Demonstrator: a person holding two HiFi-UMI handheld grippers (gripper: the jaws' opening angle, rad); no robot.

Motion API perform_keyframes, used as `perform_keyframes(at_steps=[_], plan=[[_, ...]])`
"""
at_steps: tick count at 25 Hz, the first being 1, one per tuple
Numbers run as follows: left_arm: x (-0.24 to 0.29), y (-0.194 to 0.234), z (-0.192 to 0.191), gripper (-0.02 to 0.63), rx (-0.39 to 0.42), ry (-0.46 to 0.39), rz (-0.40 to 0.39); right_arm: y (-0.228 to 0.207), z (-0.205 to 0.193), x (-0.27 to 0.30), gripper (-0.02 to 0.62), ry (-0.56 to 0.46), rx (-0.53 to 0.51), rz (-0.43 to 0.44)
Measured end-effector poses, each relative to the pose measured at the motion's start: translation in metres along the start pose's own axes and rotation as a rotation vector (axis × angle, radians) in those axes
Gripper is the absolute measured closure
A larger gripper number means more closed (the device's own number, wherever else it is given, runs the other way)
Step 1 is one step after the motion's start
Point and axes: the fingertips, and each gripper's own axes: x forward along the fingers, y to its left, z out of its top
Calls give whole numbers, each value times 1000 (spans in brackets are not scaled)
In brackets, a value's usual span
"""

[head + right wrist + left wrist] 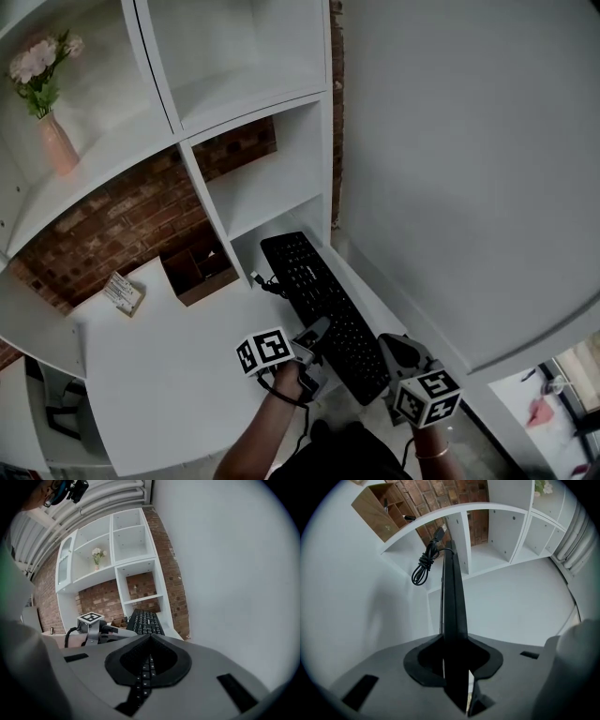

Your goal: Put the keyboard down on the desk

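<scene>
A black keyboard (314,295) runs from the lower shelf opening toward the desk's front right corner. My left gripper (317,339) is shut on its near left edge. In the left gripper view the keyboard (452,597) shows edge-on, clamped between the jaws. My right gripper (389,354) holds the near right end. In the right gripper view the keys (144,620) run out from between the jaws, and the left gripper (91,625) shows beside them. The keyboard's coiled cable (424,564) hangs at its far end. I cannot tell whether the keyboard rests on the white desk (169,375).
A wooden organiser box (197,272) and a small card box (124,293) stand at the back of the desk. White shelves (234,187) rise behind, with a pink vase of flowers (52,131). A plain wall (469,187) closes the right side.
</scene>
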Motion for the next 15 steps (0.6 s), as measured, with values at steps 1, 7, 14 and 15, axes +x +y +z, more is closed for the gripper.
perform_keyframes(at_steps=[1,7,14,15], plan=[[5,2,6,505,0,5,-3,-2,1,6,591,2,2,-2],[35,17,36,505,1,13,4,-16,11,47,591,10,4,18],[61,36,75,505,-47,2,-10,-35,16,96,591,50,12,59],[65,38,79,505,-57,3,-16,-38,15,102,591,60,12,64]])
